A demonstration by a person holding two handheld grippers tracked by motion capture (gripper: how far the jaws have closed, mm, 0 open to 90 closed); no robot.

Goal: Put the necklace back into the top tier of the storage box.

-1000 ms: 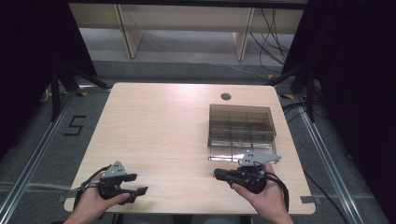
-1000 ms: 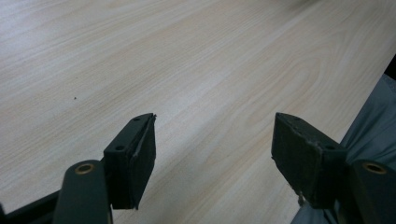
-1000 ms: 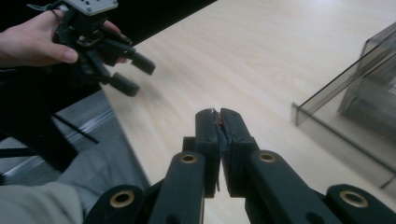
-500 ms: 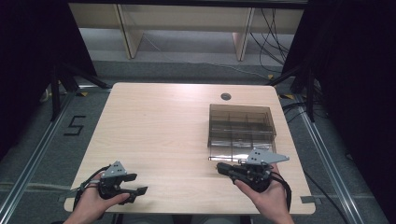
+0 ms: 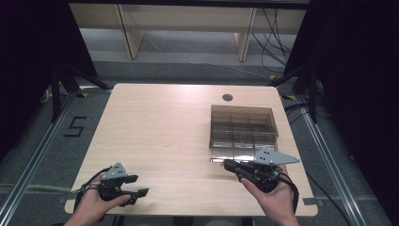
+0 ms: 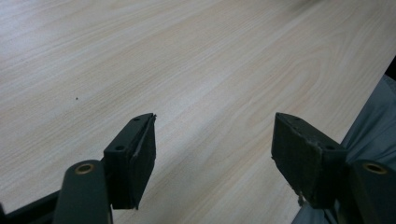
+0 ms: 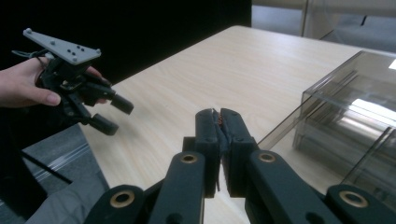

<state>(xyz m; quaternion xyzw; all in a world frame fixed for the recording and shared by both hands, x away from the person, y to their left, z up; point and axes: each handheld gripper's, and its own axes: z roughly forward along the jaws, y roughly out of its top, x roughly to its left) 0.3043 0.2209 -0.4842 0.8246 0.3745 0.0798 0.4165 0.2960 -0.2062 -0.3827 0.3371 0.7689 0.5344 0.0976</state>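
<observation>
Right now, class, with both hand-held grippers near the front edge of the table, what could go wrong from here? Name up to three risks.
1. The right hand-held gripper has its jaws shut, close beside the clear compartment box; a forward push may knock or slide the box.
2. The left hand-held gripper is open above the table's front edge, so anything released there might drop off.
3. A trailing cable could snag.

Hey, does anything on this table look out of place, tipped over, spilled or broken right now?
Nothing stands out. The smoky clear organizer box sits flat and square on the table, apart from both grippers. The left gripper is open; the right gripper is shut.
</observation>
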